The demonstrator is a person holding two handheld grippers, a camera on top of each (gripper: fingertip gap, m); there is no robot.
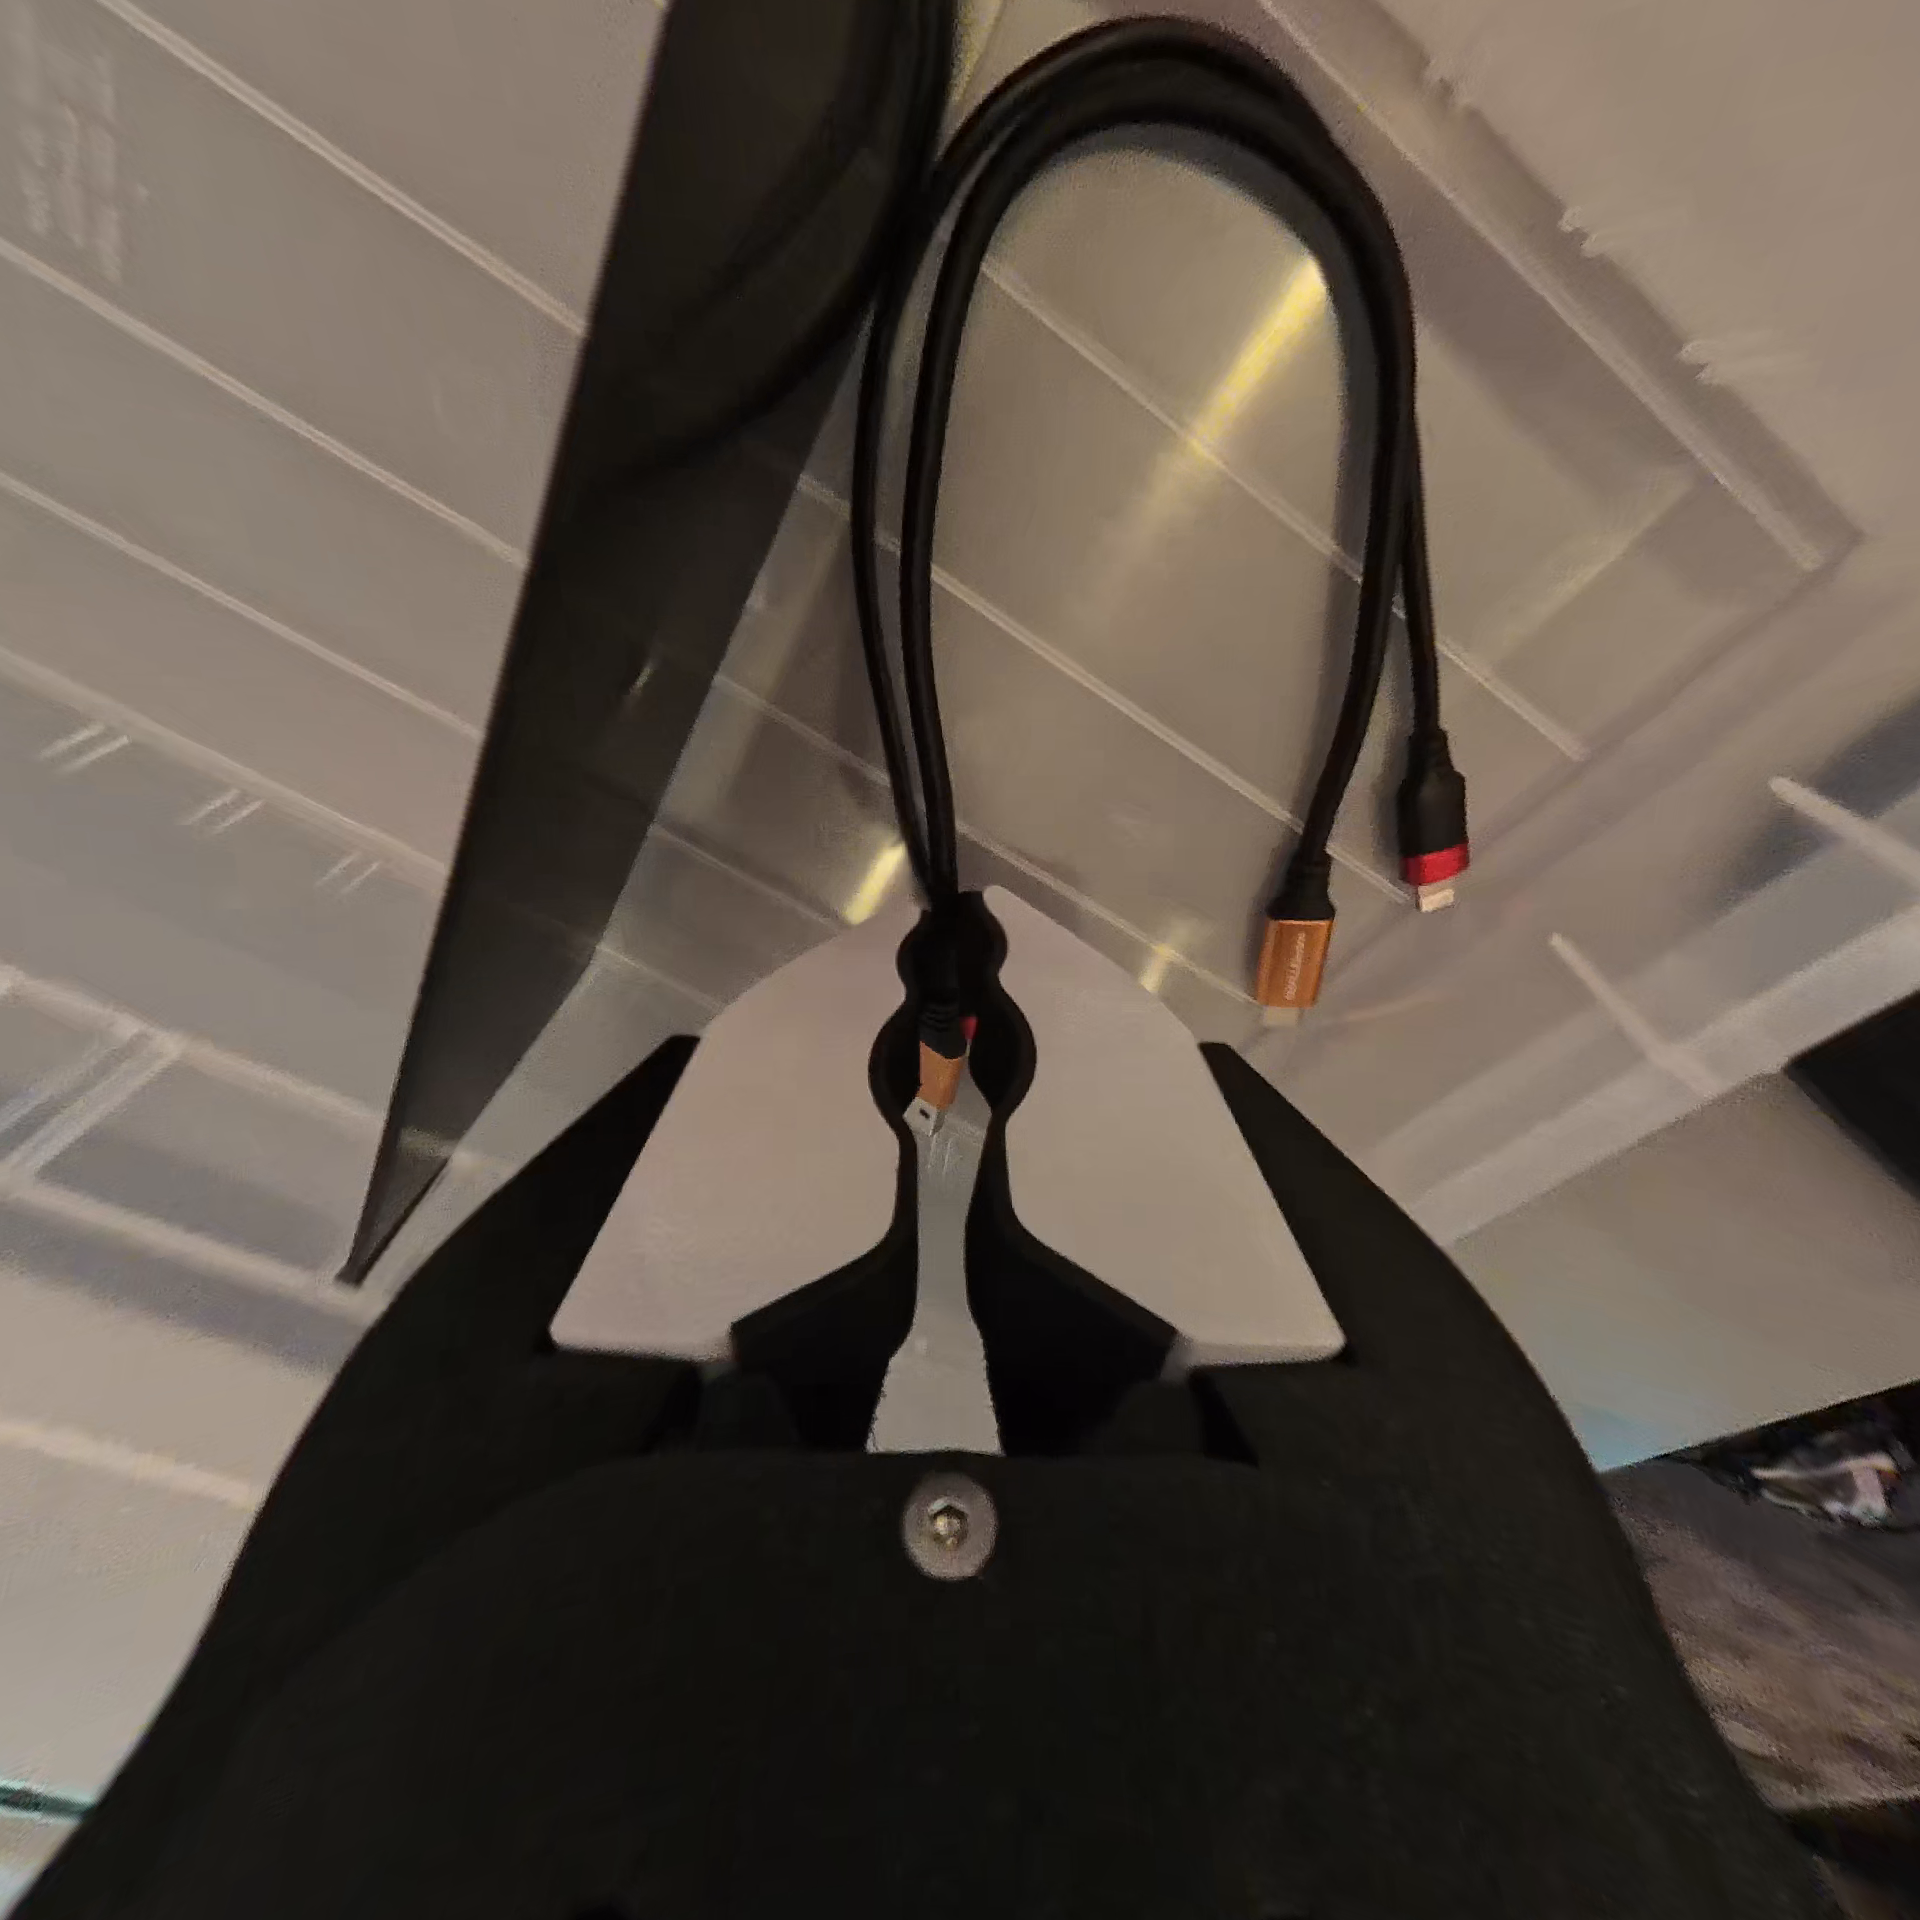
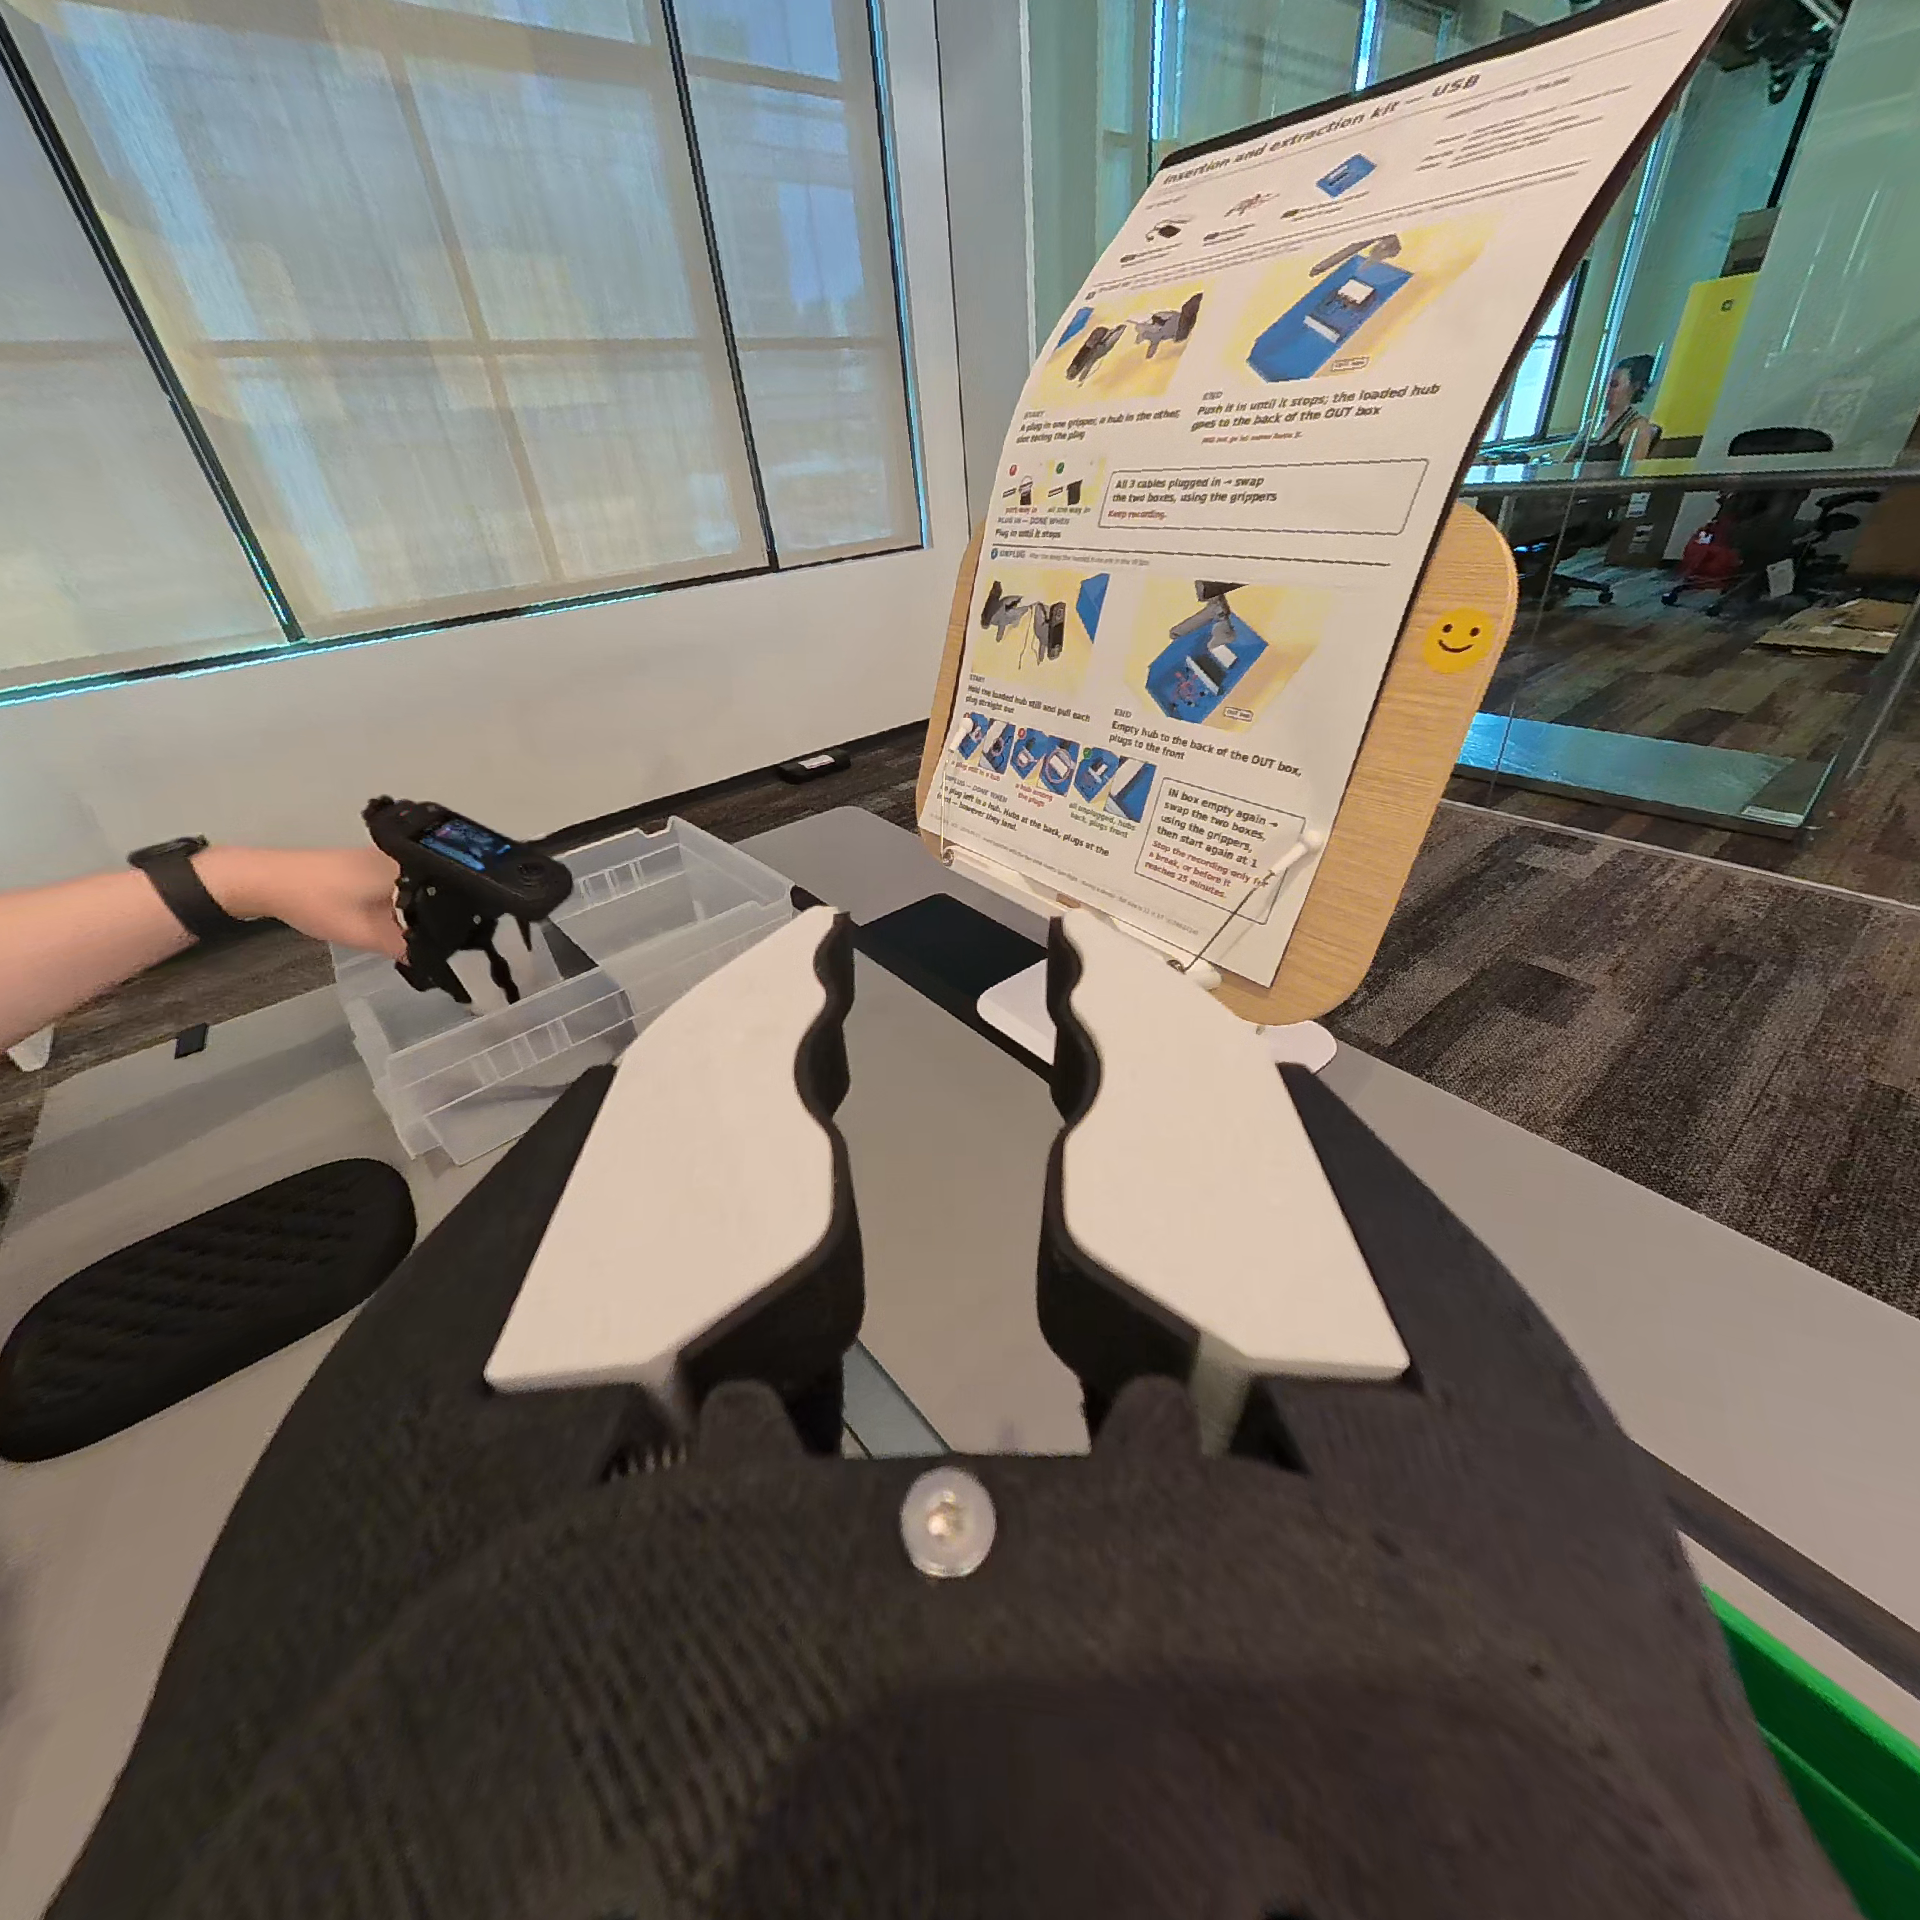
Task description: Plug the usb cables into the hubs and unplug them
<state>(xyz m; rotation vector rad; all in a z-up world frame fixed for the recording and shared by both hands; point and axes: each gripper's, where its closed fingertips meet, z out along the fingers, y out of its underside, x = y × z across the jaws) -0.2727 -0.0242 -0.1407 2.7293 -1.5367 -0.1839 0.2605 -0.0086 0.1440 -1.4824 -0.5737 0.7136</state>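
In the left wrist view my left gripper (image 1: 951,1029) is shut on two black usb cables at their plug ends: a copper plug (image 1: 940,1075) with a red one just behind it. The cables (image 1: 1351,343) loop away from the fingers and come back on the right. Their free ends, a copper plug (image 1: 1294,961) and a red plug (image 1: 1434,857), lie over the floor of a clear plastic bin (image 1: 1195,468). My right gripper (image 2: 945,997) is open and empty, held above the grey table (image 2: 1558,1299). The left gripper (image 2: 468,914) also shows in the right wrist view, reaching into the clear bin (image 2: 499,1060).
A dark divider panel (image 1: 623,623) stands in the bin left of the cables. An instruction sheet on a wooden stand (image 2: 1226,540) is at the back of the table, a black phone-like slab (image 2: 945,945) before it. A black padded armrest (image 2: 197,1299) is at left, a green edge (image 2: 1829,1745) at bottom right. The tips of one gripper are about 60 centimeters away from the tips of the other.
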